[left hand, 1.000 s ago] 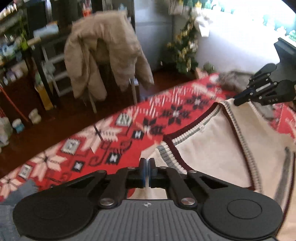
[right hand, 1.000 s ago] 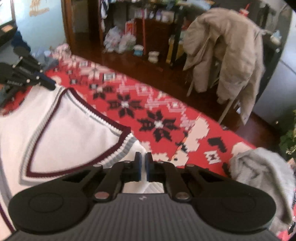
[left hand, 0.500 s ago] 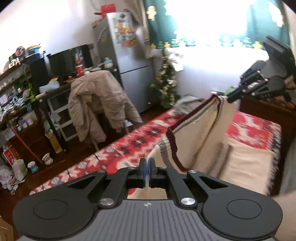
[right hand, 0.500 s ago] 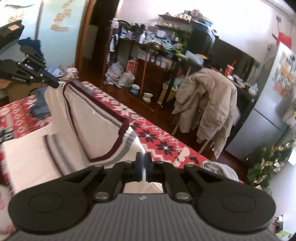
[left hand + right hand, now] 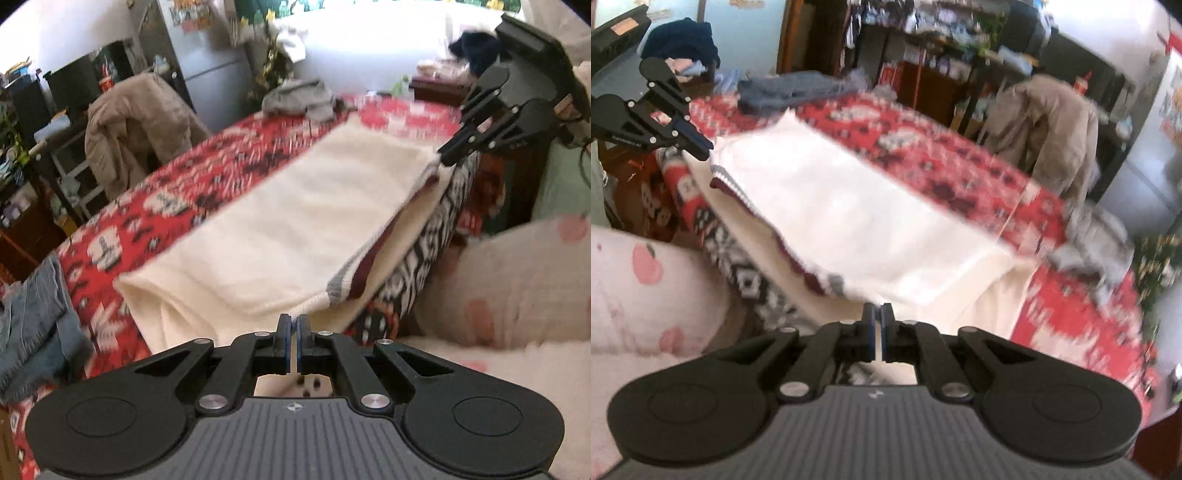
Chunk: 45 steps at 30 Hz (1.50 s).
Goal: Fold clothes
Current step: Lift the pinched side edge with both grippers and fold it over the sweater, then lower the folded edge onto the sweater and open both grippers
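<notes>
A cream sweater [image 5: 295,221] with maroon and grey trim lies doubled over on the red patterned blanket [image 5: 155,192]. Its trimmed edge now reaches the near side. At the bottom of the left wrist view, my left gripper [image 5: 293,321] is shut on the sweater's near edge. The right gripper [image 5: 445,158] shows at the upper right, shut on the other corner. In the right wrist view the sweater [image 5: 849,214] spreads ahead of my right gripper [image 5: 877,310], which pinches its trimmed edge. The left gripper [image 5: 703,147] holds the far corner at the upper left.
A grey garment [image 5: 299,98] lies at the blanket's far end and blue jeans [image 5: 33,325] at its left end. A beige coat [image 5: 136,118] hangs on a chair beyond. A person's pink-spotted clothing [image 5: 517,288] is close on the right. Shelves and a fridge [image 5: 207,55] stand behind.
Both grippers lifted the sweater's collar end off the blanket and carried it back to the near edge. That end now lies folded over the rest of the sweater.
</notes>
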Motion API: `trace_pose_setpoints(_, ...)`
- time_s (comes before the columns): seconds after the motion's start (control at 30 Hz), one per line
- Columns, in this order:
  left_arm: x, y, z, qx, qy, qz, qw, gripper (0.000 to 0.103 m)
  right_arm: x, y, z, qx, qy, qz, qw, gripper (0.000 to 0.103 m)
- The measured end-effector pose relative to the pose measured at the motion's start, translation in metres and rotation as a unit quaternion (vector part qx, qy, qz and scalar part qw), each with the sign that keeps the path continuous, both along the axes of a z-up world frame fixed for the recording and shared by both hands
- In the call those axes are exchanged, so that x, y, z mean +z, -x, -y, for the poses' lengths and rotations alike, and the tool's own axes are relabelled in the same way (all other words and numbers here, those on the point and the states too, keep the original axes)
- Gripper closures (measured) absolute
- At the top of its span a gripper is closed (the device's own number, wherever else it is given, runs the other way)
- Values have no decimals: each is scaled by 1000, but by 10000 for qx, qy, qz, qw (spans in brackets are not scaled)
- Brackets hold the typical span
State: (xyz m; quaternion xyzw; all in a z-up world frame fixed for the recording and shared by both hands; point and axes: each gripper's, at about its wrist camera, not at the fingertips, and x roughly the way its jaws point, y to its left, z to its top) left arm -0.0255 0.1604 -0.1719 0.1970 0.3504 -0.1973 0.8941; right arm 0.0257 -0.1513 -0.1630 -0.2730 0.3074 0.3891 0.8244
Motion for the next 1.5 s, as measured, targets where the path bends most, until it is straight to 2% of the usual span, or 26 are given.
trace_pose_setpoints(0.07,-4,0,-4,136,62,-103,9998,94,-13,-6,4,-117,-11,-135,9998,100)
trace_pose_setpoints(0.13,-3,2,-12,302,204,-170,9992,93,-18,-10,11,-235,-104,-269,9993,100)
trace_pose_setpoints(0.27,12,-1,-31,770,583,-175,9952,93,-2,-18,31,-491,-445,-399,9970,99)
trace_pose_setpoints(0.47,28,-37,-66,1626,782,66,9836,87,23,-65,55,-1270,-924,-363,9869,96)
trace_pose_setpoints(0.6,27,-66,-87,2048,722,109,9761,75,24,-106,60,-1630,-988,-360,9810,92)
trace_pose_setpoints(0.77,10,-108,-97,2230,601,-88,9729,75,10,-150,65,-2043,-1061,-485,9719,85)
trace_pose_setpoints(0.87,-1,-130,-103,2327,767,-350,9689,74,0,-176,64,-2147,-1043,-616,9691,83)
trace_pose_setpoints(0.9,-3,-136,-106,2348,867,-396,9674,73,-4,-182,62,-2157,-1015,-642,9690,80)
trace_pose_setpoints(1.1,-8,-159,-119,2341,1271,-571,9622,71,-21,-218,52,-2056,-990,-811,9702,79)
trace_pose_setpoints(1.23,-8,-161,-121,2228,1370,-612,9632,75,-25,-238,46,-1866,-1165,-980,9706,78)
trace_pose_setpoints(1.27,-8,-160,-121,2186,1453,-623,9629,88,-25,-241,45,-1834,-1203,-1034,9702,78)
trace_pose_setpoints(1.3,-8,-160,-121,2144,1547,-642,9623,97,-26,-243,44,-1808,-1255,-1098,9693,86)
trace_pose_setpoints(1.33,-8,-159,-120,2140,1566,-609,9623,97,-27,-244,43,-1788,-1323,-1158,9680,95)
trace_pose_setpoints(1.43,-2,-155,-115,2194,1460,-343,9640,97,-26,-238,43,-1922,-1472,-968,9654,97)
trace_pose_setpoints(1.5,0,-155,-119,2255,1520,-253,9620,97,-23,-233,45,-2050,-1556,-765,9633,97)
